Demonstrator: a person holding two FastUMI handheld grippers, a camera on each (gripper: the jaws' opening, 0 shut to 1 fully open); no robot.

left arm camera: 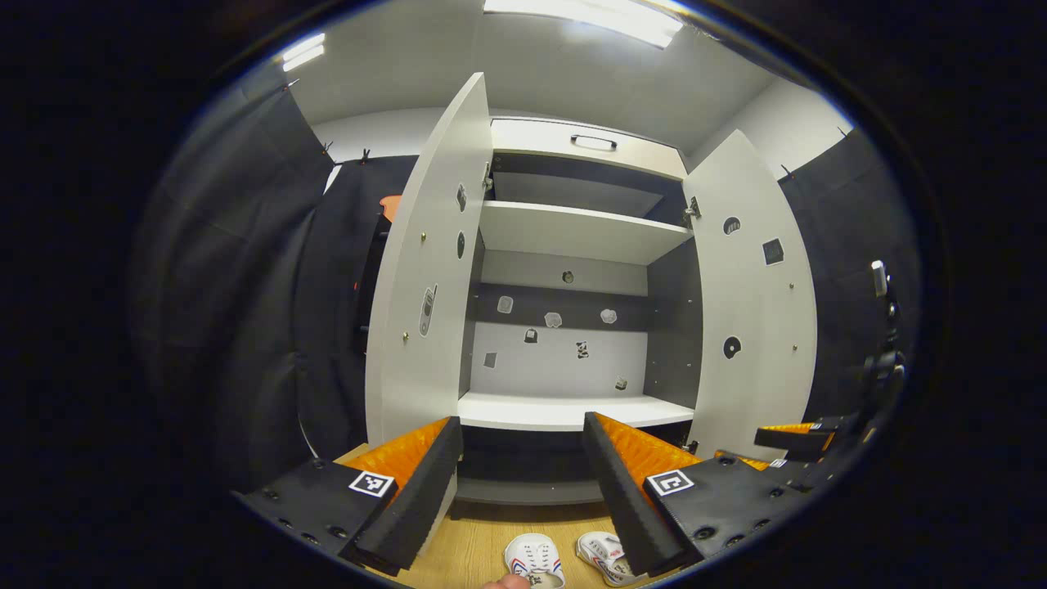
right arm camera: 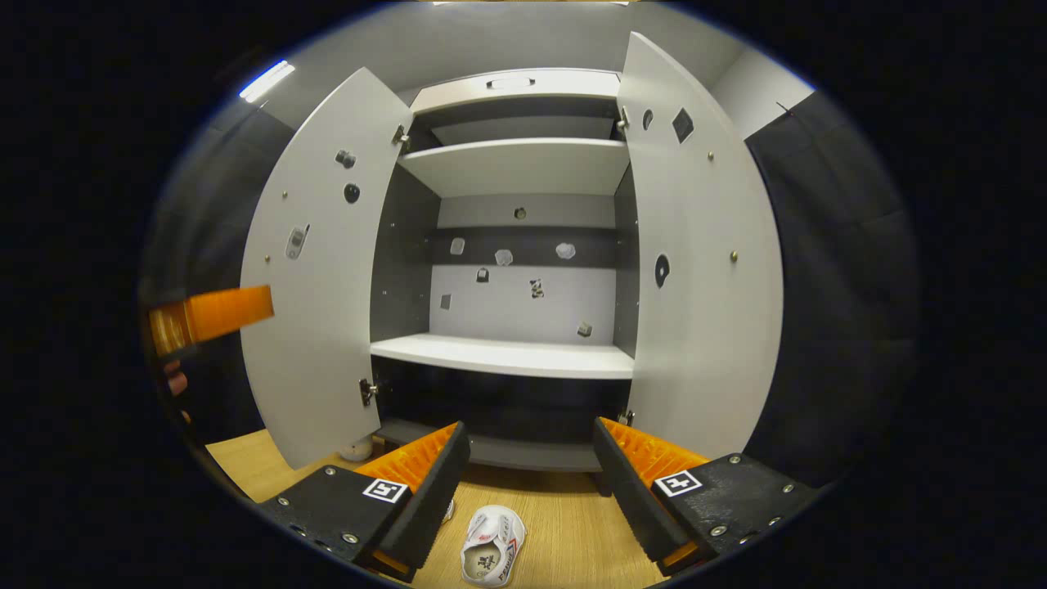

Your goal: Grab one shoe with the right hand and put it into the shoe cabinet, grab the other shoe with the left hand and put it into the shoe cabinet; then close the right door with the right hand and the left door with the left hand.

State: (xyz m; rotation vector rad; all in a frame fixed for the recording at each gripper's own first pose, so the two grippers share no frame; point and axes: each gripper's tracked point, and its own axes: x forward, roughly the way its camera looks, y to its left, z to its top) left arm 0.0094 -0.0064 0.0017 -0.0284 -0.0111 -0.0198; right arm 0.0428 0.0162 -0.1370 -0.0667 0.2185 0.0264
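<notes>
The shoe cabinet point(left arm camera: 564, 409) stands ahead with both doors swung wide, its left door point(left arm camera: 417, 286) and right door point(left arm camera: 752, 303) flanking bare shelves. Two white shoes point(left arm camera: 533, 560) point(left arm camera: 601, 556) lie side by side on the wooden floor below my left gripper point(left arm camera: 521, 425), which is open and holds nothing. In the right gripper view the cabinet point(right arm camera: 507, 356) fills the middle. One white shoe point(right arm camera: 491, 556) lies on the floor between the fingers of my open right gripper point(right arm camera: 530, 429). The edge of the second shoe point(right arm camera: 448, 511) peeks from behind a finger.
The wooden floor point(right arm camera: 572, 523) runs up to the cabinet's base. Black cloth walls close in on both sides. The right gripper point(left arm camera: 797, 438) shows at the lower right of the left gripper view. The left gripper point(right arm camera: 213, 315) and a hand point(right arm camera: 173, 380) show at the left of the right gripper view.
</notes>
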